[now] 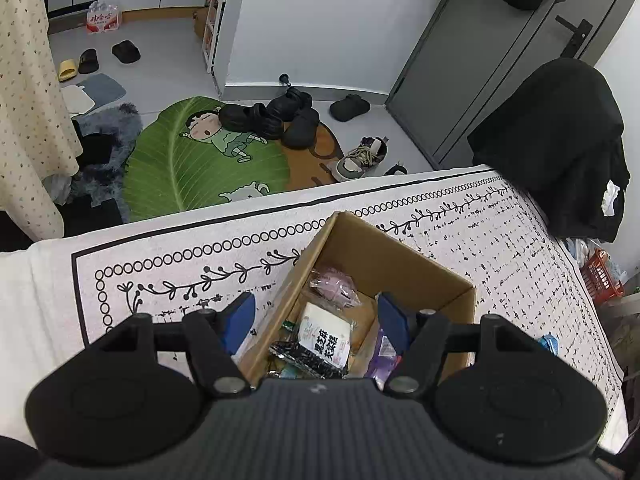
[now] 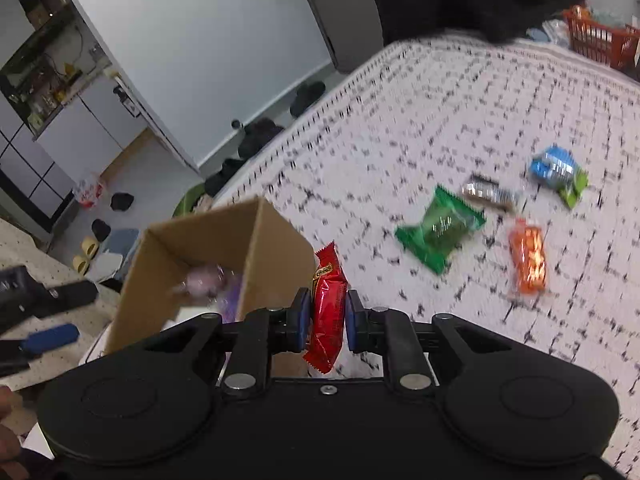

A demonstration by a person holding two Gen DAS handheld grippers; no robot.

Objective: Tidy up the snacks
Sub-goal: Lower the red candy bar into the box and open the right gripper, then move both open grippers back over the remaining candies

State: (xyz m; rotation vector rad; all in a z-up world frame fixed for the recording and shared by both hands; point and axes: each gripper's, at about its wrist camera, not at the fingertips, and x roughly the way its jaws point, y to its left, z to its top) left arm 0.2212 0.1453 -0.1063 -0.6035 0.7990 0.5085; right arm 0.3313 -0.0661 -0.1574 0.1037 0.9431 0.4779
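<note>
A brown cardboard box [image 1: 384, 256] stands open on the white patterned cloth. Inside lie a pink packet [image 1: 334, 284], a white packet with black writing [image 1: 326, 332] and a purple one [image 1: 382, 356]. My left gripper [image 1: 316, 316] hangs open over the box, one blue pad outside its left wall and the other inside, with nothing pressed between them. In the right wrist view my right gripper [image 2: 327, 320] is shut on a red snack packet [image 2: 328, 304], lifted just right of the box [image 2: 256, 236]. Green [image 2: 440, 228], orange [image 2: 528, 260], silver [image 2: 488, 192] and blue-green [image 2: 560, 172] packets lie loose on the cloth.
The cloth-covered table [image 1: 160, 264] ends at a far edge, with a floor of shoes and a green leaf mat [image 1: 192, 160] beyond. A black garment [image 1: 560, 140] hangs at the table's right corner. An orange basket [image 2: 600, 40] sits at the far right.
</note>
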